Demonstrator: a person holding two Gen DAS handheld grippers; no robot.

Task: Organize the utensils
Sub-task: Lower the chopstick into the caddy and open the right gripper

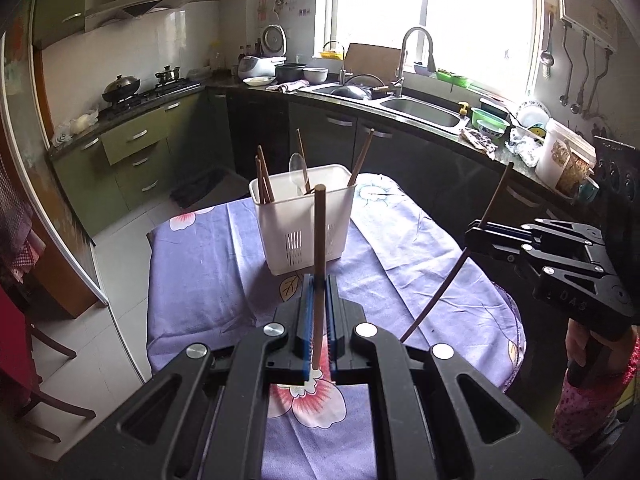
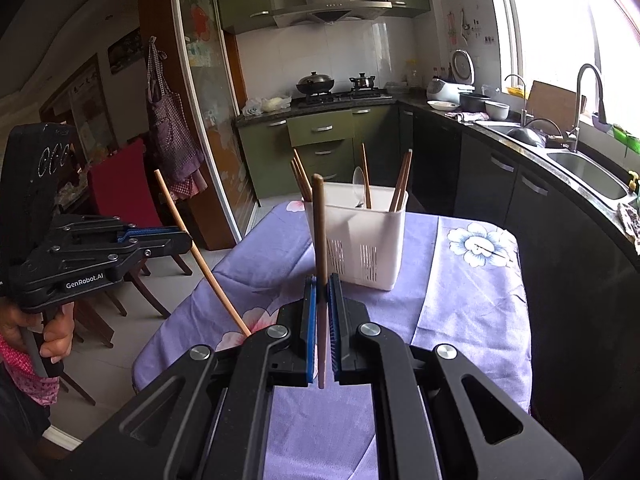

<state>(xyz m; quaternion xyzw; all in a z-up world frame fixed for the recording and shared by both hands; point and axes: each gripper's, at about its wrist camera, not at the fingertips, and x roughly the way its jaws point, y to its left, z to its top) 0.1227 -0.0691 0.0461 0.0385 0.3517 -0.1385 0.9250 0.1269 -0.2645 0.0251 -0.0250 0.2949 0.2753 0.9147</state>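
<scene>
A white slotted utensil holder (image 1: 304,220) (image 2: 360,236) stands on the purple flowered tablecloth, with several brown chopsticks and a clear plastic spoon (image 1: 298,172) (image 2: 359,184) upright in it. My left gripper (image 1: 319,280) is shut on a brown chopstick (image 1: 319,240) that stands nearly upright in front of the holder. My right gripper (image 2: 321,284) is shut on another brown chopstick (image 2: 319,232), also upright. Each gripper shows in the other's view: the right gripper (image 1: 474,230) at the right, the left gripper (image 2: 188,240) at the left, each with its slanted chopstick.
The small table (image 1: 192,280) (image 2: 480,300) sits in a kitchen. A dark counter with a sink (image 1: 424,112) and dishes curves along the right. A stove with pots (image 2: 316,84) is at the back. Wooden chairs (image 2: 132,280) stand left of the table.
</scene>
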